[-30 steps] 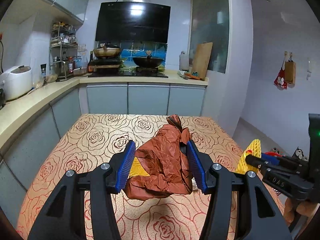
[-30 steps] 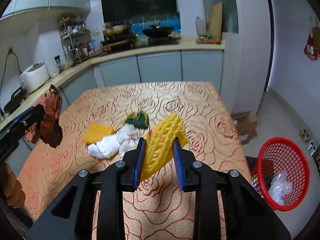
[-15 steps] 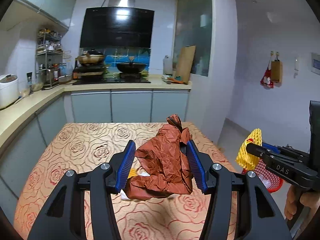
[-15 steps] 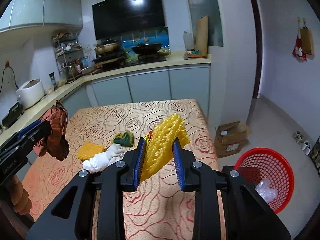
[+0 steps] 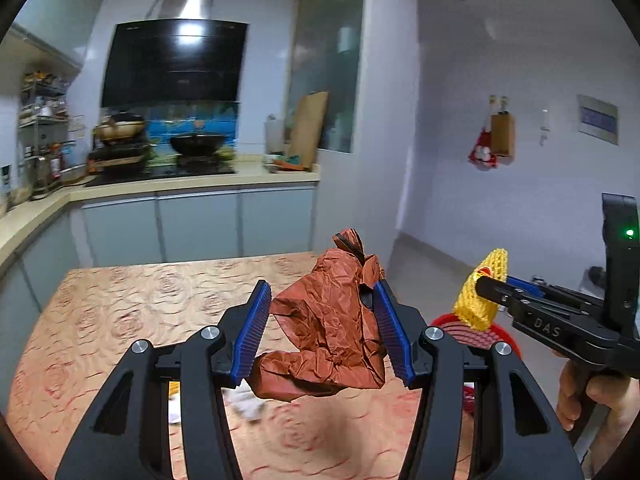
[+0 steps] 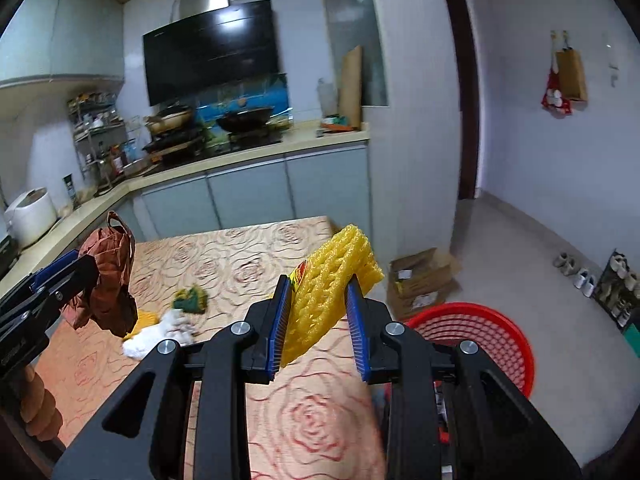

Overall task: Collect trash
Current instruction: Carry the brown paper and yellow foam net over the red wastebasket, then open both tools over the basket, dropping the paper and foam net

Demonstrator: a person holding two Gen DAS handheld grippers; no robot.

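Note:
My left gripper (image 5: 322, 332) is shut on a crumpled brown plastic bag (image 5: 332, 328), held above the rose-patterned table (image 5: 120, 320). My right gripper (image 6: 318, 326) is shut on a yellow foam fruit net (image 6: 326, 288), near the table's right edge. Each gripper shows in the other's view: the right gripper (image 5: 486, 292) with the net (image 5: 482, 296), and the left gripper (image 6: 80, 276) with the bag (image 6: 108, 280). A red mesh basket (image 6: 480, 332) stands on the floor to the right of the table; a strip of the basket (image 5: 476, 334) shows behind my left gripper's right finger.
A white tissue (image 6: 154, 338), a yellow scrap (image 6: 142, 318) and a green-yellow wad (image 6: 192, 298) lie on the table. A cardboard box (image 6: 420, 276) sits on the floor beyond the basket. Shoes (image 6: 580, 276) line the far right wall. Kitchen counters (image 6: 256, 152) run behind and to the left.
Both grippers have swung to the right and risen a little, each keeping its load. The red basket has come closer in the right wrist view and into sight in the left wrist view.

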